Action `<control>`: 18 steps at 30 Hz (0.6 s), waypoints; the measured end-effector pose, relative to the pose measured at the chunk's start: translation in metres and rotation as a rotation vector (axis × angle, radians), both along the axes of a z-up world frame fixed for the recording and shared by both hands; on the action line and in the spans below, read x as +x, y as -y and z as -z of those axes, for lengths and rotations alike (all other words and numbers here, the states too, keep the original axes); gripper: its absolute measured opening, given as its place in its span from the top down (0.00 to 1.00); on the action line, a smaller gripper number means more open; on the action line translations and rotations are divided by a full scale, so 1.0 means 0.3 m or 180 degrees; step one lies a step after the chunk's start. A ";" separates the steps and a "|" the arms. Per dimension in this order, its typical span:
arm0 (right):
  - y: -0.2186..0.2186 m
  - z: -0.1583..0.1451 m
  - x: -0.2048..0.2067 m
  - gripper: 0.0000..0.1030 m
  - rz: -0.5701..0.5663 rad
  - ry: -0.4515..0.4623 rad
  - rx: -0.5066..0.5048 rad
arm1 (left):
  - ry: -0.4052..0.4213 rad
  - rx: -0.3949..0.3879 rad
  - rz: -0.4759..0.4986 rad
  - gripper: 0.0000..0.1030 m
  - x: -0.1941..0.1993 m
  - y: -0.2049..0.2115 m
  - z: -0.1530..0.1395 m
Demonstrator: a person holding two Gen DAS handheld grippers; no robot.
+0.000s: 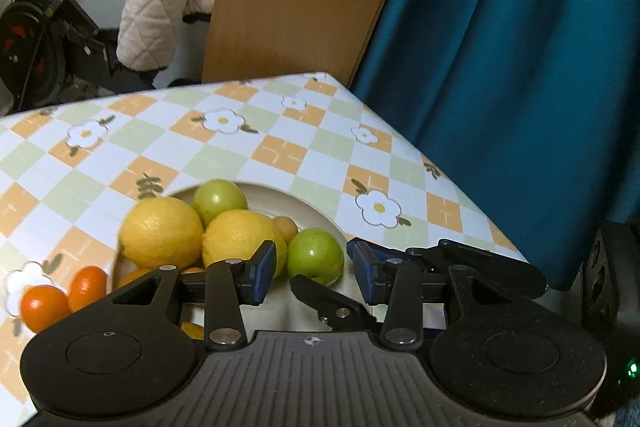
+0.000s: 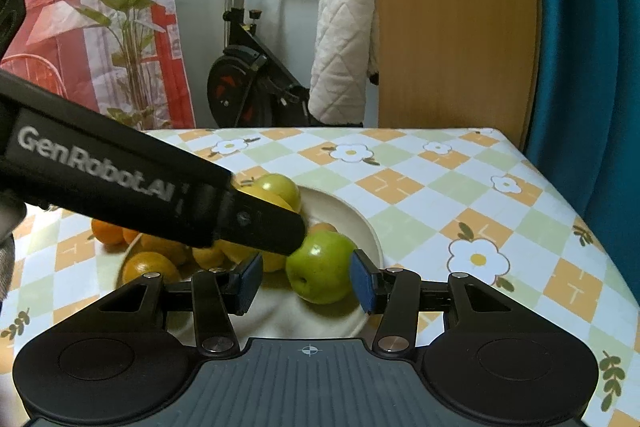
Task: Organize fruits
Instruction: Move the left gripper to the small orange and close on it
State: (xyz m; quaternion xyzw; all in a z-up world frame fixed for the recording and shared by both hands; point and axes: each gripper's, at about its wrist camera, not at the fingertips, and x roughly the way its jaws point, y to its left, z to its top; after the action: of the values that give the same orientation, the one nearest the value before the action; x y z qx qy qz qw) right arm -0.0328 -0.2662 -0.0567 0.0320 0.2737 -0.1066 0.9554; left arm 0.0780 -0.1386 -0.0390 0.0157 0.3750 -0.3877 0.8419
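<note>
Hiding part of the lemons (image 2: 276,197), the left gripper (image 2: 298,241) crosses the plate (image 2: 360,223).

My left tongs (image 1: 315,273): blue pads parted, nothing between them | just past them: round green apple (image 1: 316,261) in cream round plate (image 1: 320,211) | same plate: two large yellow lemons (image 1: 162,233), second green apple (image 1: 219,199) | left of plate: two small oranges (image 1: 44,307) on checked flower-print bench (image 1: 280,147)

The plate (image 2: 370,239) is crowded with fruit on its left half; the left gripper (image 2: 296,235) bars it from the left; tablecloth (image 2: 440,195) right of the plate lies bare
</note>
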 end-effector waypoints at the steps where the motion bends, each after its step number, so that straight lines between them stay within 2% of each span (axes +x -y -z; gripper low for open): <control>1: -0.004 -0.008 -0.001 0.57 -0.0003 0.0012 -0.0009 | 0.0029 -0.0018 -0.0010 0.57 -0.003 -0.014 -0.012; 8: -0.046 -0.069 0.009 0.57 -0.0111 0.0109 -0.0037 | 0.0220 -0.0184 -0.0246 0.57 0.008 -0.175 -0.098; 14: -0.106 -0.109 0.048 0.57 -0.0317 0.0157 -0.0064 | 0.0433 -0.0112 -0.0669 0.57 0.058 -0.354 -0.138; 18: -0.159 -0.124 0.094 0.57 -0.0510 0.0141 -0.0111 | 0.0416 -0.0063 -0.0834 0.58 0.094 -0.438 -0.129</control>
State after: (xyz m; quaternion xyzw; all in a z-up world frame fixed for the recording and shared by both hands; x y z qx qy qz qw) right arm -0.0047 -0.2186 -0.0195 -0.0043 0.2523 -0.0339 0.9670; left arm 0.1061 -0.0074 -0.0002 -0.0165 0.3144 -0.2763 0.9080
